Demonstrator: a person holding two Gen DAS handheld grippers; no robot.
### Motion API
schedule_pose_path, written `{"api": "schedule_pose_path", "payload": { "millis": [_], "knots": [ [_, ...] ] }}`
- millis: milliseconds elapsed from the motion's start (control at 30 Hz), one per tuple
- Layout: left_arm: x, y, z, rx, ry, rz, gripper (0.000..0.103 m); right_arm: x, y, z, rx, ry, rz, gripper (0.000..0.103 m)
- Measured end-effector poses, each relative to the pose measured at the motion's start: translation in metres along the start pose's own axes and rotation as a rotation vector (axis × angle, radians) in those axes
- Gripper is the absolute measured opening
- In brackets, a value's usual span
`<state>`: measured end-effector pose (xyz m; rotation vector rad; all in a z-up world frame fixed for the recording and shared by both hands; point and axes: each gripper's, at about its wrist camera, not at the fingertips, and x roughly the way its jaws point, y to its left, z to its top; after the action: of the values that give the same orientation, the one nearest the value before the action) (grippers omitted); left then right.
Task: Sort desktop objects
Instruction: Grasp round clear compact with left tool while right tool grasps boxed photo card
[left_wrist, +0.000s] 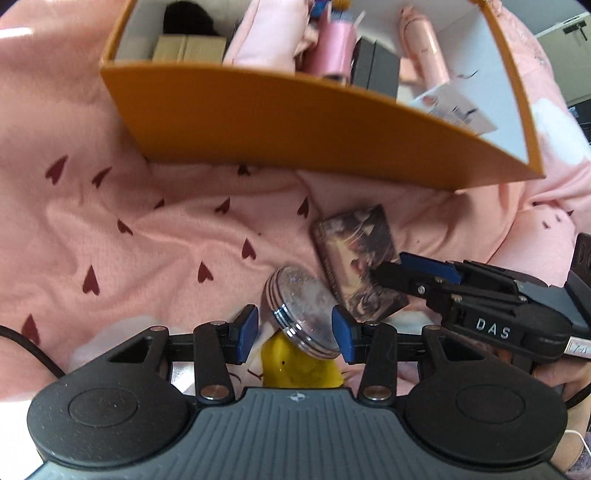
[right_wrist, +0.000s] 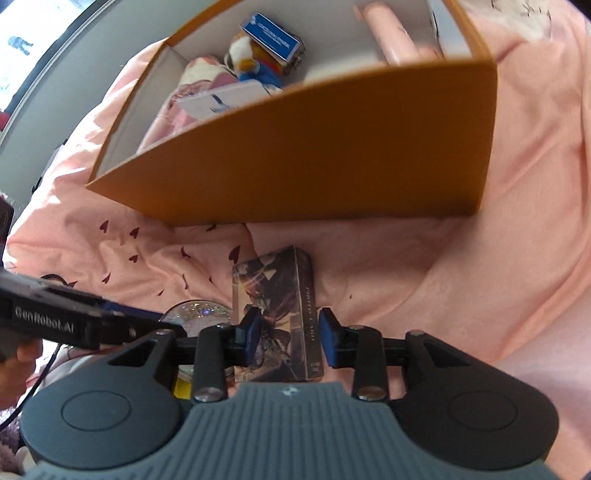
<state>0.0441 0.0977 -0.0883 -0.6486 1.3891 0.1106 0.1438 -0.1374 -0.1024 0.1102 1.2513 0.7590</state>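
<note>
From the left wrist, the left gripper (left_wrist: 294, 334) hangs nearest, jaws parted around a round glittery tin (left_wrist: 301, 312) with a ribbed metal rim, tilted on a yellow thing (left_wrist: 295, 369) — pads not pressing. Beside it lies a card box (left_wrist: 356, 260) on pink heart-print cloth (left_wrist: 129, 221); an orange box (left_wrist: 277, 118) stands behind. From the right wrist, the right gripper (right_wrist: 289, 341) straddles the card box (right_wrist: 275, 317), jaws open — its printed artwork faces up, the tin (right_wrist: 199, 314) just left.

Both grippers (left_wrist: 294, 334) (right_wrist: 289, 338) angled down, fingers parted
</note>
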Motion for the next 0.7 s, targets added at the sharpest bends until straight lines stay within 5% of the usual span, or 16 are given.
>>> {"api": "schedule_pose_path", "payload": {
  "millis": [400,700],
  "knots": [
    [0.019,-0.008,-0.001,-0.009,0.017,-0.011,0.053,0.028,-0.011,0.001,0.064,0.043,0.095,0.058],
    [0.004,-0.007,-0.005,-0.023,-0.029,-0.013,0.032,0.0,-0.011,-0.01,0.065,-0.057,0.151,0.03]
  ]
}}
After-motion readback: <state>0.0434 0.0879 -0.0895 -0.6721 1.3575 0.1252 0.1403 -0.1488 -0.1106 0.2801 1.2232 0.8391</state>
